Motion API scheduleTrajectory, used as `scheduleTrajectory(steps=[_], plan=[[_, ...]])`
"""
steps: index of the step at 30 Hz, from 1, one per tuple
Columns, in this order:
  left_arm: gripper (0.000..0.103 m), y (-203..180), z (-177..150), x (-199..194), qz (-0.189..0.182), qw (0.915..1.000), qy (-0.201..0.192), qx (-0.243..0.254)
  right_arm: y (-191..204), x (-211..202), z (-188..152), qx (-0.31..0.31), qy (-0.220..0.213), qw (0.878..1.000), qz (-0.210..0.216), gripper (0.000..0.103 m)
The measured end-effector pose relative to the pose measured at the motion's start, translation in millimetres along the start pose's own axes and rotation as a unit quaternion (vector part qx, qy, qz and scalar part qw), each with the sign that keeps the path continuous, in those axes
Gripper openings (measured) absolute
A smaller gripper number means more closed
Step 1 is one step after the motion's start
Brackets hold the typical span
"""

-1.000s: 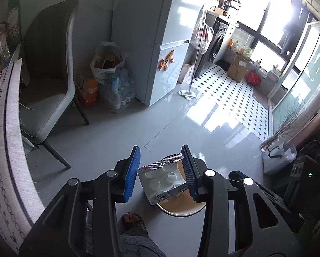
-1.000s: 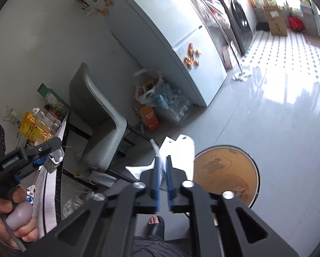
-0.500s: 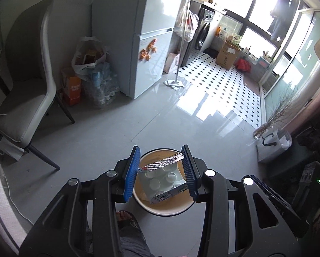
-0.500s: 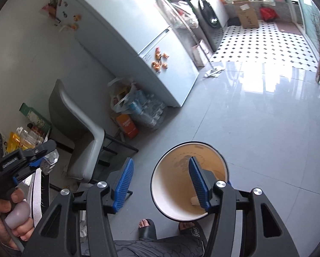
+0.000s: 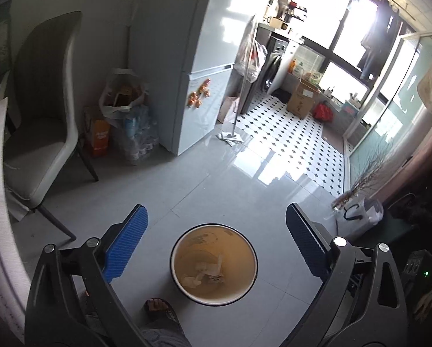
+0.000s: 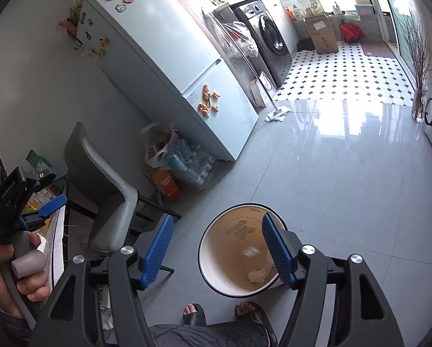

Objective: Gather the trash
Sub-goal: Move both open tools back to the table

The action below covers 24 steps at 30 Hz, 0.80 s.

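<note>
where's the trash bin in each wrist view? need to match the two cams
Left wrist: trash bin bottom centre, on the floor between the open left tongs.
Right wrist: trash bin bottom centre-right; the right finger of the right tongs overlaps its rim.
Shared landmark: the fridge, with orange magnets low on its door.

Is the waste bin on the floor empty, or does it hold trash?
Holds trash: crumpled paper scraps lie at the bottom of the upright waste bin.
</note>
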State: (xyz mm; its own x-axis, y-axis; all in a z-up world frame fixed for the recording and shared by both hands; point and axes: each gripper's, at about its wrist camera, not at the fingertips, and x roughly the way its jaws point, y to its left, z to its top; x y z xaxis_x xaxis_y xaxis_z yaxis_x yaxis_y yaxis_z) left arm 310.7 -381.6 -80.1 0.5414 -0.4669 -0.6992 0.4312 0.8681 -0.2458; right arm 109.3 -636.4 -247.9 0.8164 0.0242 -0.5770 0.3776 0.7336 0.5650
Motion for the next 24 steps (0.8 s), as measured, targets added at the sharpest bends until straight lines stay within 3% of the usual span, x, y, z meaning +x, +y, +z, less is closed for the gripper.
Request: scheduleTrajectory(steps=[4, 8, 13, 24], plan=[[0.097, 29, -5, -35, 0.017, 0.9996, -0.019, -0.011, 23, -9, -1, -0.014, -0.010, 1.000, 0.011, 0.087], [0.097, 67, -12, -72, 0.039, 0.9976, -0.039, -0.040, 53, -16, -4, -0.027, -0.016, 0.999, 0.032, 0.094], [0.097, 105, -31, -120, 0.060, 0.9927, -0.065, -0.082, 89, -21, -11, -0.039, -0.012, 0.997, 0.060, 0.095], [0.097, 169, -64, -202, 0.097, 0.9815, -0.110, -0.123, 187, -33, -42, -0.101, 0.003, 0.989, 0.110, 0.095]])
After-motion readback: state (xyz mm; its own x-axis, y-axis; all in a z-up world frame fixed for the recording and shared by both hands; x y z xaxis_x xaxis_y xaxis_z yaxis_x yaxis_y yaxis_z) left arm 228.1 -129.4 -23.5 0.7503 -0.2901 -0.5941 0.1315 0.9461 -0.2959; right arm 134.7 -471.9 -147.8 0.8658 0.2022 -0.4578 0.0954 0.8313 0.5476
